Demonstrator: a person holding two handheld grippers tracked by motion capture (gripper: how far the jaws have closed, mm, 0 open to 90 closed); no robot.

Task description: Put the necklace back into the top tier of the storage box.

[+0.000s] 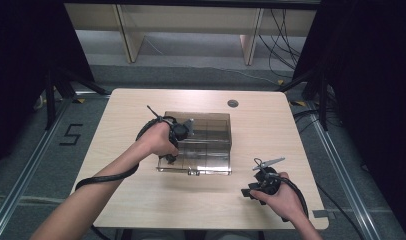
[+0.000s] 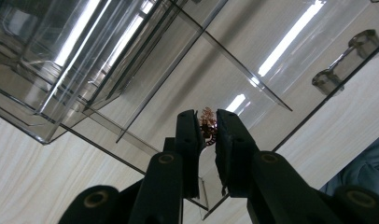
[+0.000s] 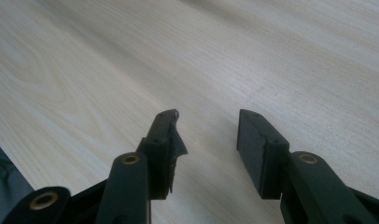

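1. Where the high view looks down on the wooden table, a clear plastic organiser box sits near its middle; the left gripper reaches over the box's near-left corner, while the right gripper rests on bare wood near the table's front right edge, well apart from the box
2. Left gripper view: the left gripper has its jaws pressed nearly together, pinching a small reddish-brown trinket above a divided compartment
3. Right gripper view: the right gripper has its jaws spread over open tabletop

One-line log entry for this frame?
left gripper: shut on small ornament over clear box | right gripper: open, above table
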